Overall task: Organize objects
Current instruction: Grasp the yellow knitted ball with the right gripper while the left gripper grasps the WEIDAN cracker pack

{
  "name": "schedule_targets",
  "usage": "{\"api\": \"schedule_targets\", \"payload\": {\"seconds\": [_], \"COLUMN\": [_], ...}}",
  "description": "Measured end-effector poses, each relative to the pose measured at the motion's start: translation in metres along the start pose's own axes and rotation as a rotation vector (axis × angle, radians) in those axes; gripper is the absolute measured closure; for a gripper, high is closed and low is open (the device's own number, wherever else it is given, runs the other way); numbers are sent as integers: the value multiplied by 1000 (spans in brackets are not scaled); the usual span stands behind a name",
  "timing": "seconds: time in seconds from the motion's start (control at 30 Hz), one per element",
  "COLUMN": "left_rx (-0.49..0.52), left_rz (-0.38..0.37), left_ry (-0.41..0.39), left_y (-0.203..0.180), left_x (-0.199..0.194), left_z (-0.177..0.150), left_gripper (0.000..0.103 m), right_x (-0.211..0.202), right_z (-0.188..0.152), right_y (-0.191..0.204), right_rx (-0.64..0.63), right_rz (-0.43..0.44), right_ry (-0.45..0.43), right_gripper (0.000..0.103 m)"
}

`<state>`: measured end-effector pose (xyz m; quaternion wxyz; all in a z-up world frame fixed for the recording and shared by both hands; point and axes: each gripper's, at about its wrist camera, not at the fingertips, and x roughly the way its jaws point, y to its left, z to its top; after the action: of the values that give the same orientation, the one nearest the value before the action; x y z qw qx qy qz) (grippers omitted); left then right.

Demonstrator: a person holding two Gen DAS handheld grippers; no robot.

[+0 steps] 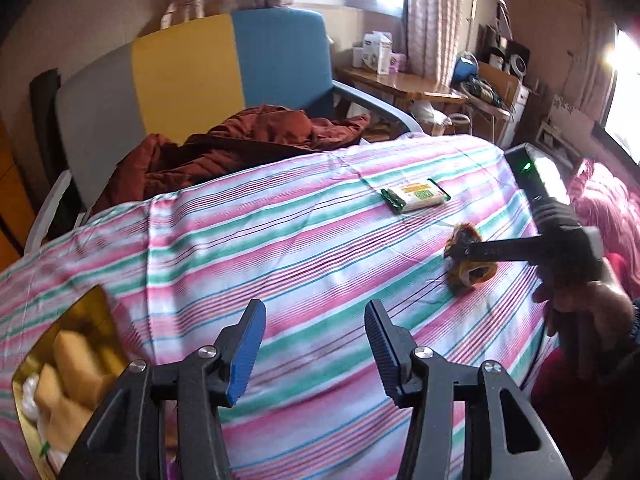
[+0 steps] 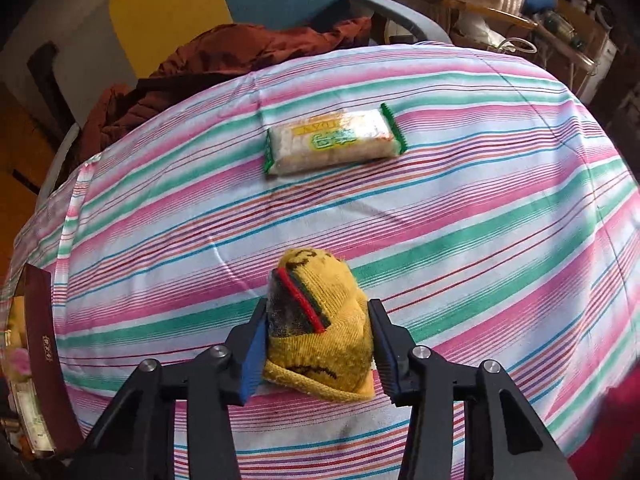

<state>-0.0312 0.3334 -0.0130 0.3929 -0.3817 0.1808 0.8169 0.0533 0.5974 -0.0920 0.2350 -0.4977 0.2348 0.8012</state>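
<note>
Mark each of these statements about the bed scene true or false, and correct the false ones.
1. The right gripper is shut on the yellow sock. True.
2. The left gripper holds the snack packet. False: nothing is between its jaws; the packet lies alone on the striped sheet.
3. The sock lies inside the gold box. False: it sits on the sheet.
4. A rust-red garment lies on the chair beyond the bed. True.

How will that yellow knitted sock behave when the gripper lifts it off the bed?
The yellow sock looks soft and bunched, so it will probably squash between the right gripper pads and droop. Being knit, it likely weighs little and should not slip or roll.
</note>
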Motion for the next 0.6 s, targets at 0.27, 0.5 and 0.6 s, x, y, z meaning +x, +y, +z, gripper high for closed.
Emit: {"api": "schedule_targets", "payload": {"seconds": [0.27,0.5,0.6], "left_rx": [105,204,228], "left_rz": [14,7,4], "left_ry": [17,14,13], "left_y": [-30,-52,-58], "left_x": [33,53,60], "left_z": [25,41,46], "left_gripper": [51,51,51], "right_x": [-11,-7,-4], "right_z": [3,3,5], "right_y": [-23,-30,-30], "right_rx": [81,107,113], "right_rz": [-47,-55,-48], "right_ry": [-31,-9,-5], "right_gripper": [56,54,53]}}
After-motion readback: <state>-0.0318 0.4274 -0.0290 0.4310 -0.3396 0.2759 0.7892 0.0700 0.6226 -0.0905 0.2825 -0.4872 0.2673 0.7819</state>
